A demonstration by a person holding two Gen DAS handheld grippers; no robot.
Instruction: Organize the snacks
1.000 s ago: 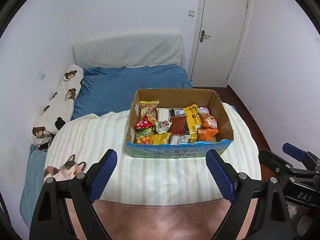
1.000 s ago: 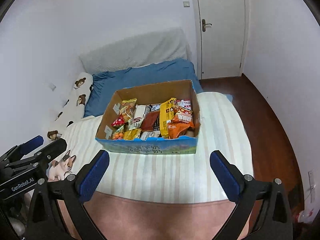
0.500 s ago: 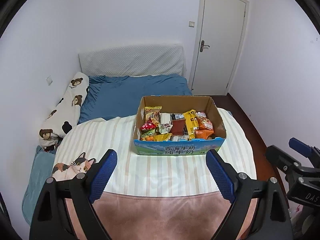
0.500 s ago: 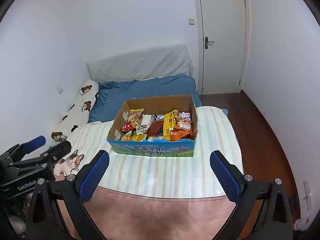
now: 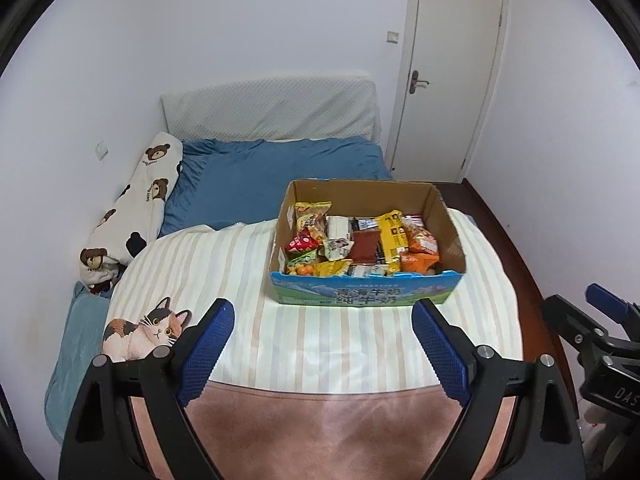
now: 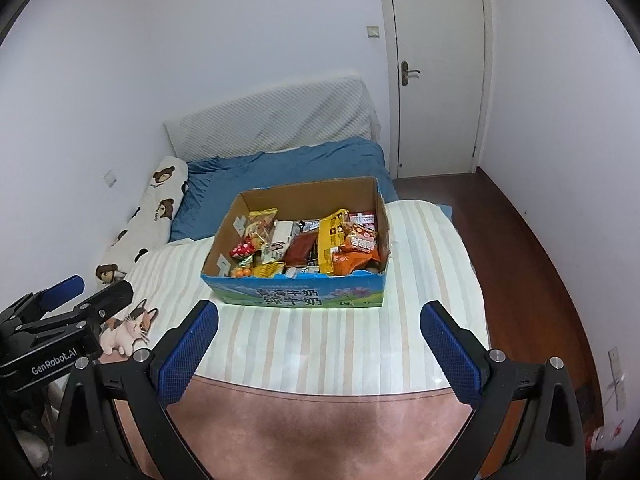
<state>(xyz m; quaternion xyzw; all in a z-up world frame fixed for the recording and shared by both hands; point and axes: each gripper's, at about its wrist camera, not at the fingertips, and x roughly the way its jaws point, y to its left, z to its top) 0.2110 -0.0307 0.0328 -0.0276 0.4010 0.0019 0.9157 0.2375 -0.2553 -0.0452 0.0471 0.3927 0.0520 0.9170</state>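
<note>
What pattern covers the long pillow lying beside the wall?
White with brown teddy bears on the long pillow; clearest in the left wrist view.

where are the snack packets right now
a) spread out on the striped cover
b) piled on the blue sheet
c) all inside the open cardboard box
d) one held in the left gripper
c: the snack packets all lie inside the open cardboard box on the striped cover, and the left gripper and right gripper stand open with nothing between them.

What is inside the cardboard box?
The cardboard box holds many snack packets, yellow, red and orange, piled together. Its bottom and any lower packets are covered.
</note>
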